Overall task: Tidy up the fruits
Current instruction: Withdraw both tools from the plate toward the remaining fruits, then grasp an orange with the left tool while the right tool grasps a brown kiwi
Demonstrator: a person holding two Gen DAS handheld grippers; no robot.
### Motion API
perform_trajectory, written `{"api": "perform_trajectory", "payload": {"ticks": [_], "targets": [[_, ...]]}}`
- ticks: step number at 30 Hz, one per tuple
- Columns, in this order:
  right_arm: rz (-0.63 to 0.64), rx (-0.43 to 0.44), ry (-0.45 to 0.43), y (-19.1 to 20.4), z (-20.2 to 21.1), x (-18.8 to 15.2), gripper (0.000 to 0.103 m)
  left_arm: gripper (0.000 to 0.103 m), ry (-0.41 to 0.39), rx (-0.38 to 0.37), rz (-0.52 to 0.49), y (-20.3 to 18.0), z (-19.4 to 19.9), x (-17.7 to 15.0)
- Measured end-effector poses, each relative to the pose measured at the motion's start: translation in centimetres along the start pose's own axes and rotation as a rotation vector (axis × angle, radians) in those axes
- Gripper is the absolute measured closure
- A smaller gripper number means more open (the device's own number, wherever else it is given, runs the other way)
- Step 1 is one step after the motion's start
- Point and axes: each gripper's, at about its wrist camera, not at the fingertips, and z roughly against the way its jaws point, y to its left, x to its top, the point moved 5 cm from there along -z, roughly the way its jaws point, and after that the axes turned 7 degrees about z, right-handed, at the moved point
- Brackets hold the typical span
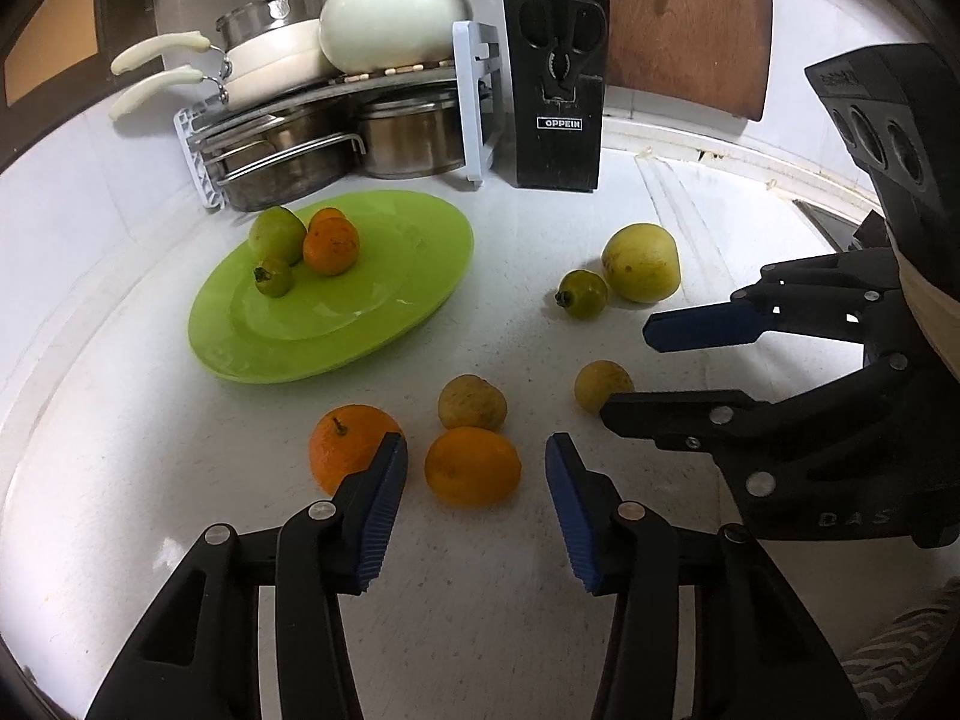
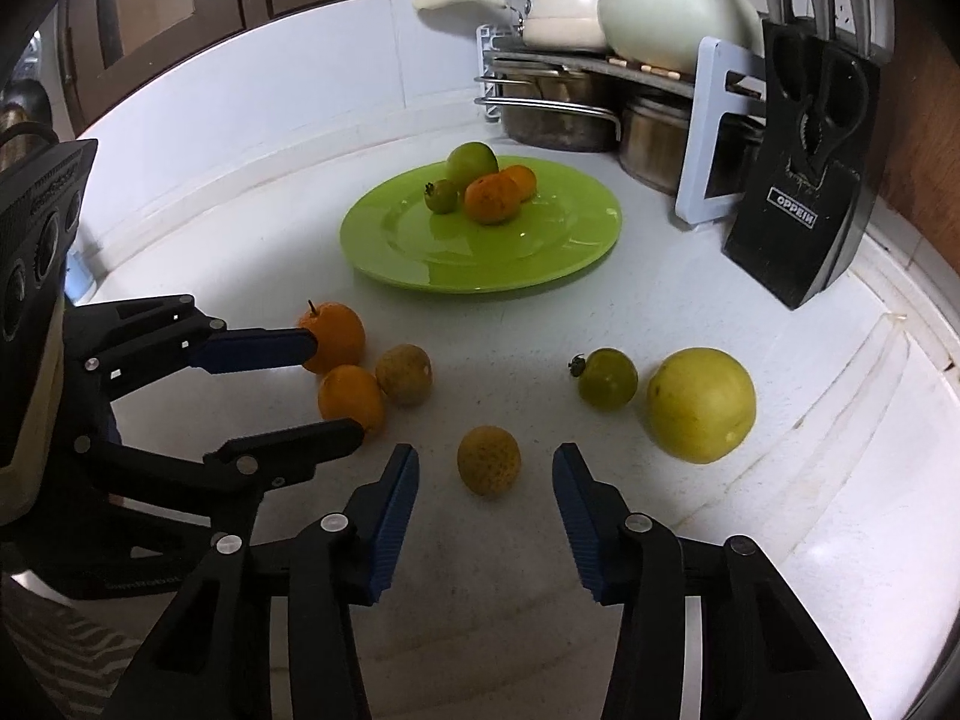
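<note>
A green plate (image 1: 384, 312) (image 2: 540, 258) holds a green fruit (image 1: 277, 235), two oranges (image 1: 331, 246) and a small green guava (image 1: 273, 277). On the counter lie two oranges (image 1: 473, 467) (image 1: 345, 444), two brownish-yellow fruits (image 1: 471, 403) (image 2: 488, 459), a small guava (image 1: 582, 294) and a large yellow fruit (image 1: 641, 263) (image 2: 701, 396). My left gripper (image 1: 477, 468) is open around the near orange. My right gripper (image 2: 485, 468) is open around a brownish-yellow fruit and also shows in the left wrist view (image 1: 630, 369).
A rack of pots and pans (image 1: 336, 120) with a white pot (image 1: 393, 12) stands behind the plate. A black knife block (image 1: 555, 96) and a wooden board (image 1: 690, 18) stand at the back. White counter (image 1: 480, 600) lies in front.
</note>
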Motion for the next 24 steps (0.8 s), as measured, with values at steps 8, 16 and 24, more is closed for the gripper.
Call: {"api": "perform_trajectory", "payload": {"ticks": [8, 16, 24], "targets": [[-0.035, 0.020, 0.021, -0.4, -1.0, 0.1, 0.066, 0.062, 0.033, 0.002, 0.008, 0.0, -1.1, -0.2], [-0.041, 0.023, 0.040, -0.4, -1.7, 0.0, 0.070, 0.066, 0.033, 0.007, 0.021, 0.3, -1.2, -0.3], [-0.045, 0.023, 0.040, -0.3, -1.6, -0.2, 0.076, 0.067, 0.029, 0.003, 0.042, 0.4, -1.1, -0.1]]}}
